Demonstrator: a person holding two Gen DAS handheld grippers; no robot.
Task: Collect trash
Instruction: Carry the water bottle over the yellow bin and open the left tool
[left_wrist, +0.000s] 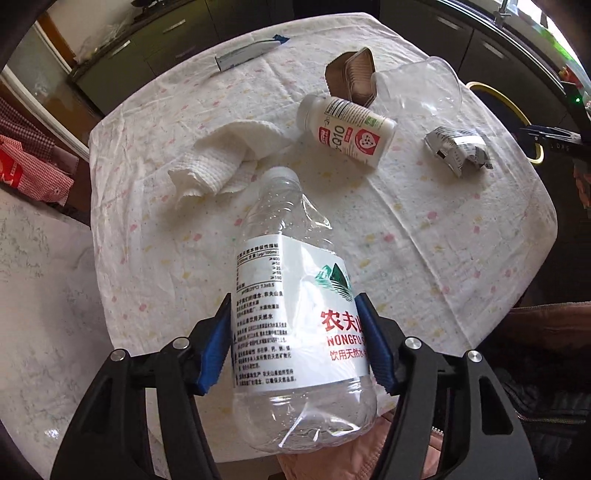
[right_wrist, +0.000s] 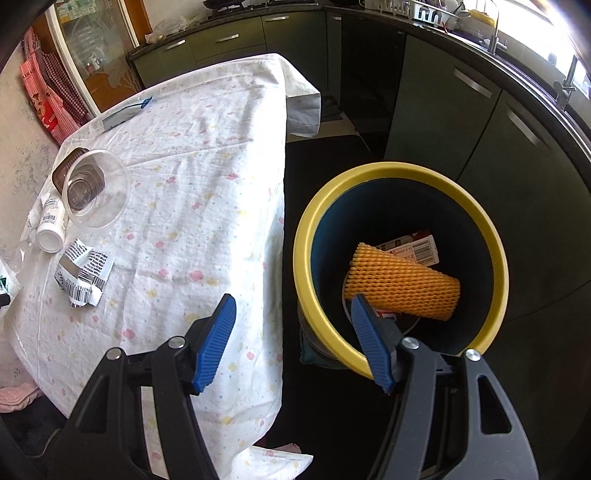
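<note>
My left gripper (left_wrist: 293, 306) is shut on a clear crumpled water bottle (left_wrist: 291, 295) with a white label, held above the near table edge. On the table lie a crumpled paper towel (left_wrist: 221, 158), a white drink bottle (left_wrist: 349, 129) on its side, a brown foil tray (left_wrist: 352, 74), a clear plastic bowl (left_wrist: 421, 86), a silver crumpled wrapper (left_wrist: 458, 149) and a blue-white tube (left_wrist: 247, 53). My right gripper (right_wrist: 293, 306) is open and empty, above the gap between the table and the yellow-rimmed bin (right_wrist: 369, 173), which holds an orange foam net (right_wrist: 402, 282) and a carton.
The table wears a white flowered cloth (right_wrist: 207, 177). Dark kitchen cabinets (right_wrist: 480, 122) run behind and to the right of the bin. A red checked cloth (left_wrist: 33, 162) hangs at the left. The bin's rim shows at the right table edge (left_wrist: 513, 107).
</note>
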